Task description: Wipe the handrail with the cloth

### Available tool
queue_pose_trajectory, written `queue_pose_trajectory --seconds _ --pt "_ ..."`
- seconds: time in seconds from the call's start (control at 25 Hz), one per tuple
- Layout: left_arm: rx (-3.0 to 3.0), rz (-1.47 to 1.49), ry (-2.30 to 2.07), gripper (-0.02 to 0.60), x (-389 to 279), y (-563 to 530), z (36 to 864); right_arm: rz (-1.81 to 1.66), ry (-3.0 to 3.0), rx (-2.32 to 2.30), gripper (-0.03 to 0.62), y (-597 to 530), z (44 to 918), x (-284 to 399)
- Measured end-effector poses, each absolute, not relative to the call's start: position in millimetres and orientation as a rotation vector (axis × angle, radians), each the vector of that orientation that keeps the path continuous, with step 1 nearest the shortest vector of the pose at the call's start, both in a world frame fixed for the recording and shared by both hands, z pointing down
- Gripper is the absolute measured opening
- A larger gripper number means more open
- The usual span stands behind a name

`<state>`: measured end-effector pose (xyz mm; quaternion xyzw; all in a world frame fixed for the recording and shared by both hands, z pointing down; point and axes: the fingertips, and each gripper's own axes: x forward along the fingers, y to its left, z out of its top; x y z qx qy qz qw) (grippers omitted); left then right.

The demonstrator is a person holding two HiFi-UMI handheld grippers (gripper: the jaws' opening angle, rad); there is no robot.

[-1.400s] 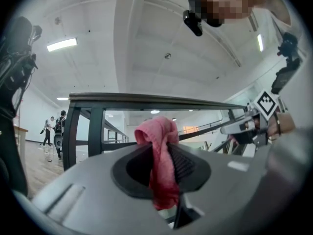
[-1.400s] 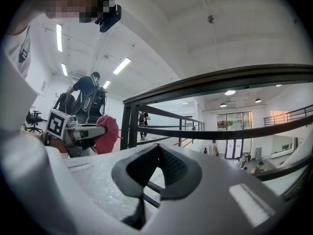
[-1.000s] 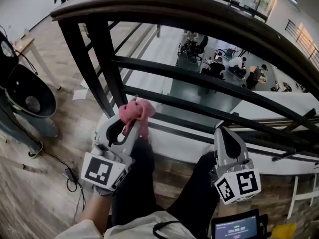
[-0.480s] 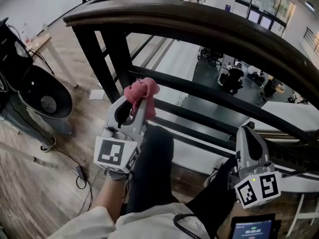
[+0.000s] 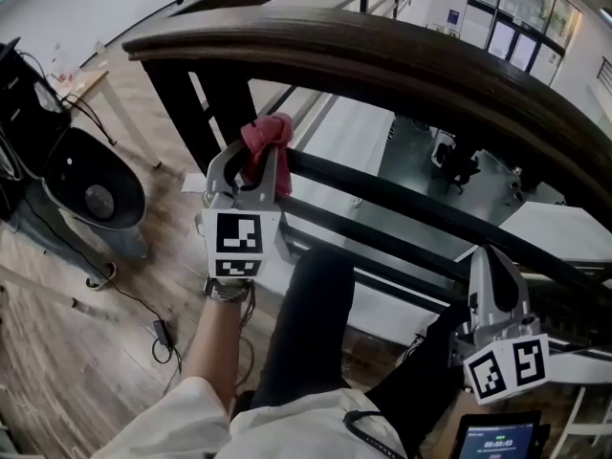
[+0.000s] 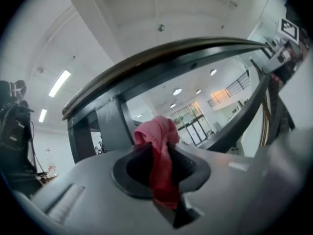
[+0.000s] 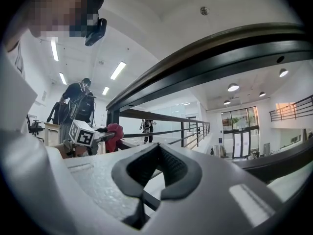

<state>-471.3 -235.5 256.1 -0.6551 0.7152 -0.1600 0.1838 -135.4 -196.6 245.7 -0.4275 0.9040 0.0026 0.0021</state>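
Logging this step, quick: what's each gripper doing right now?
Left gripper: closed on the pink cloth.
Right gripper: closed, holding nothing.

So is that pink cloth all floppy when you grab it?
Probably floppy: the cloth bunches above the left gripper and hangs limp between its shut jaws. Likely light, since one pinch holds it. It should fold around the handrail when pressed.

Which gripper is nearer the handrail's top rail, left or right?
Left. The left gripper, shut on the pink cloth, sits just under the handrail; the right gripper hangs well below it, empty.
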Motion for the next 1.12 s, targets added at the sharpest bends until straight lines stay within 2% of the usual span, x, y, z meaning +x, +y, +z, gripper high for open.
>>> queue_pose_trajectory --seconds 0.12,0.4,1.12 --pt "-1.873 -0.498 2.026 0.081 -474 -247 264 0.002 2.834 -1.353 0.003 -203 247 -131" --pt "-2.141 -0.326 2.124 0.077 -469 -255 267 -0.005 2.818 -1.403 0.003 -214 243 -111" --pt "-2.352 -0.428 1.894 0.077 -346 -251 271 -0.009 2.792 -1.523 0.003 -221 254 -66"
